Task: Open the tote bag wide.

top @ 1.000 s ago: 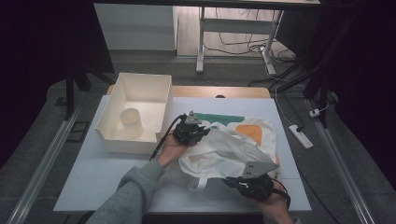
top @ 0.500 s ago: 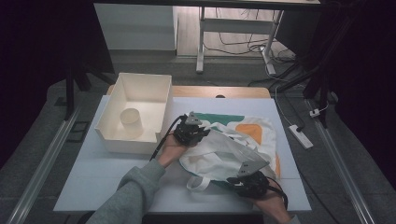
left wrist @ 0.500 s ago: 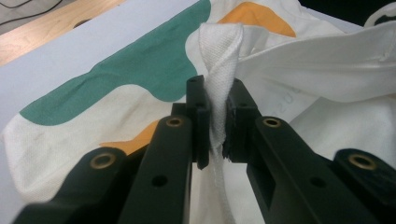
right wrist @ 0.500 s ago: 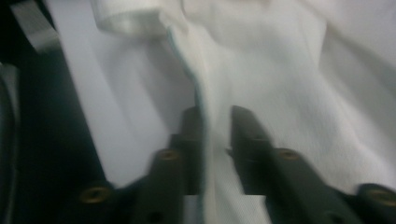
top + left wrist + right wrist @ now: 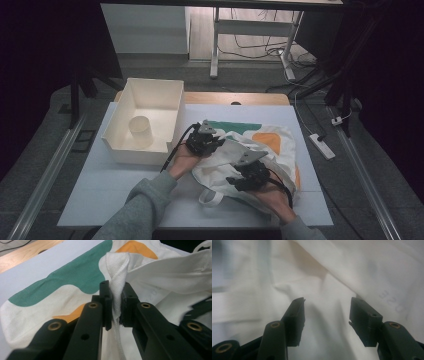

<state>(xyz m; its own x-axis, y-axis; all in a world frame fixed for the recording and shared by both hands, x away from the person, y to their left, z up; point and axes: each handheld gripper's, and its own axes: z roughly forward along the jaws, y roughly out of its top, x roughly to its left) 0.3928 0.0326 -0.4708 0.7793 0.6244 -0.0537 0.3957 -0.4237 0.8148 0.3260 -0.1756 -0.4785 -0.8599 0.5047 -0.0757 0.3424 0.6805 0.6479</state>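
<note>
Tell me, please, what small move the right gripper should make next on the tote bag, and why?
Probably ease the right gripper down onto the tote bag and close on a fold. Its jaws have just been opening and now stand apart over bare cloth, nothing between them, while the left gripper is shut on a bunched strip of the cloth.

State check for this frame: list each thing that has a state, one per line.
Left tool: shut on a bunched fold of the tote bag.
Right tool: jaws apart, just been opening, nothing pinched, over the cloth.
Tote bag: crumpled, lying on the table, handle loop loose.
Box: open-topped.
Cup: upright inside the box.
</note>
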